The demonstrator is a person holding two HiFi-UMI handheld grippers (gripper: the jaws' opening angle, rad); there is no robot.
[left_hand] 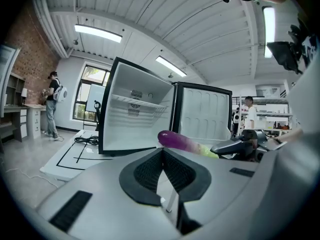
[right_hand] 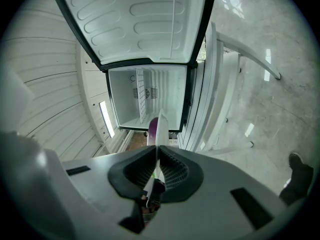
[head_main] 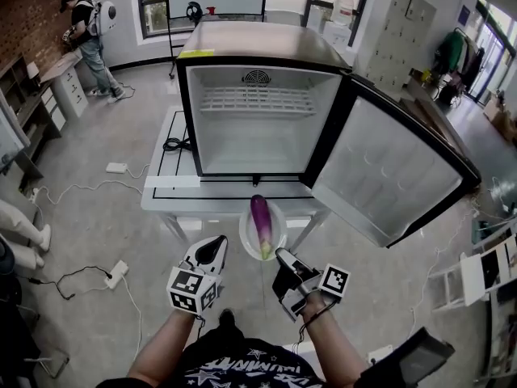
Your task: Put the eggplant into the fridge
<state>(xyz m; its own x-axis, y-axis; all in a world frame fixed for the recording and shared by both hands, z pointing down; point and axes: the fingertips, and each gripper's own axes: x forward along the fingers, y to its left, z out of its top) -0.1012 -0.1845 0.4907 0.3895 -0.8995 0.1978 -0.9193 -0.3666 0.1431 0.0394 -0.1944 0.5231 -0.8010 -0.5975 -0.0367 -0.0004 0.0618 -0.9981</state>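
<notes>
A purple eggplant (head_main: 260,223) with a green end lies on a white plate (head_main: 247,234), held in the air just in front of the table. My right gripper (head_main: 283,259) is shut on the plate's near rim; in the right gripper view the thin plate edge (right_hand: 159,129) runs between the jaws, with the eggplant (right_hand: 150,126) behind it. My left gripper (head_main: 213,254) is shut on nothing, just left of the plate; its view shows the eggplant (left_hand: 185,143) to its right. The black mini fridge (head_main: 198,128) stands empty with its door (head_main: 396,176) swung open to the right.
The fridge sits on a white table (head_main: 161,186) with a black cable (head_main: 174,144) beside it. Power strips and cords (head_main: 117,273) lie on the floor at left. A person (head_main: 89,35) stands by a desk at the back left. Shelving (head_main: 485,273) is at the right.
</notes>
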